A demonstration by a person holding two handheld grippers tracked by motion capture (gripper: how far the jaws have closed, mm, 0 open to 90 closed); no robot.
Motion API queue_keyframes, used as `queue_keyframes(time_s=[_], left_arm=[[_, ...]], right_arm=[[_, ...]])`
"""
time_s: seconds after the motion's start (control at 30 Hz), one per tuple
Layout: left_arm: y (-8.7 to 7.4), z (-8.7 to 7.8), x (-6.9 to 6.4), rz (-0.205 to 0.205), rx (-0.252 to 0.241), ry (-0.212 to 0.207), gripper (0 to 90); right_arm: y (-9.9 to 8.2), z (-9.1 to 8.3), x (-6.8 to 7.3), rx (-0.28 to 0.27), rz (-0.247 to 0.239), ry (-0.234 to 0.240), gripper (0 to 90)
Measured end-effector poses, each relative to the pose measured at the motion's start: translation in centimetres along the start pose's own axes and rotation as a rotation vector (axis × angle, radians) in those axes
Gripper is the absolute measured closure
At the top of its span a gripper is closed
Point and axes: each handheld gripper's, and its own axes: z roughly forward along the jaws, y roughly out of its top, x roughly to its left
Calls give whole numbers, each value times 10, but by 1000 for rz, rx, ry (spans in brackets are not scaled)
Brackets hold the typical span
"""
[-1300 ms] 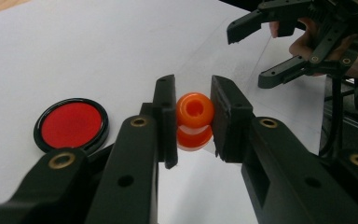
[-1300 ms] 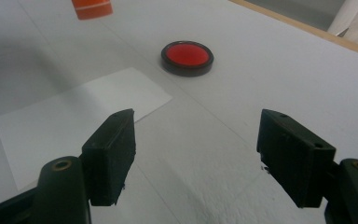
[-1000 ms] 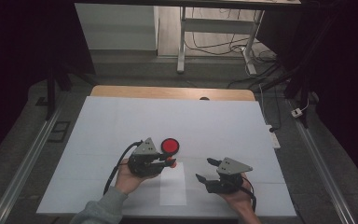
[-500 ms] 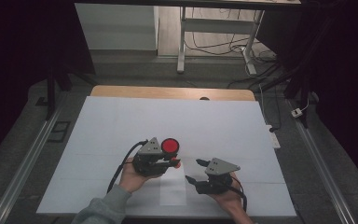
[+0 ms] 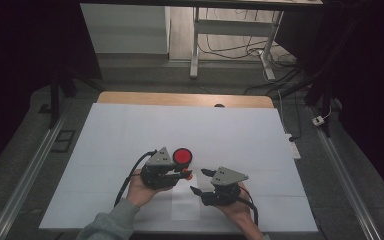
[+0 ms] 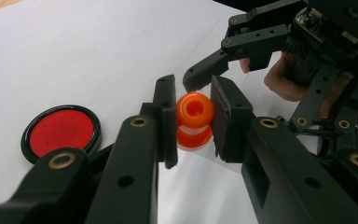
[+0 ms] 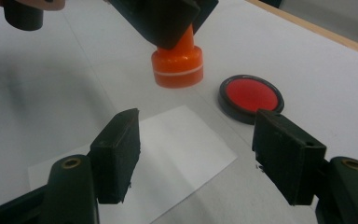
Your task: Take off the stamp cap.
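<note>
My left gripper [image 5: 185, 174] [image 6: 193, 116] is shut on a small orange bottle-shaped piece [image 6: 195, 121] [image 7: 177, 63] [image 5: 186, 175], clamping its narrow neck; the wider base hangs just above the white table. A round red disc with a black rim [image 5: 182, 156] [image 6: 61, 132] [image 7: 251, 97] lies flat on the table just behind it. My right gripper [image 5: 199, 181] [image 7: 198, 158] faces the orange piece from the right, a short way off. Its jaws stand open and have just been closing a little, with nothing between them.
A white sheet [image 5: 120, 145] covers the table, with a smaller white paper rectangle [image 5: 186, 205] [image 7: 163, 154] at the front middle. A wooden table edge [image 5: 180, 99] runs along the back. Metal rails flank both sides; cables and a stand lie on the floor beyond.
My right gripper has slid left toward the left gripper and its orange piece, and its jaws have narrowed slightly. The left gripper has stayed put with its hold unchanged.
</note>
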Motion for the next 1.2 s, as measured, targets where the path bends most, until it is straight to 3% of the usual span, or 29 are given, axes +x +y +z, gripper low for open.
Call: queue_keyframes(time_s=[0.3,0.83,1.2], left_arm=[[-2,-3,1,-6,-3,16,721],[-2,-2,-1,-1,-4,10,721],[-2,0,-1,0,-2,6,720]], right_arm=[[8,7,2,-7,-17,18,349],[13,16,8,11,-48,26,377],[15,17,11,19,-61,13,460]])
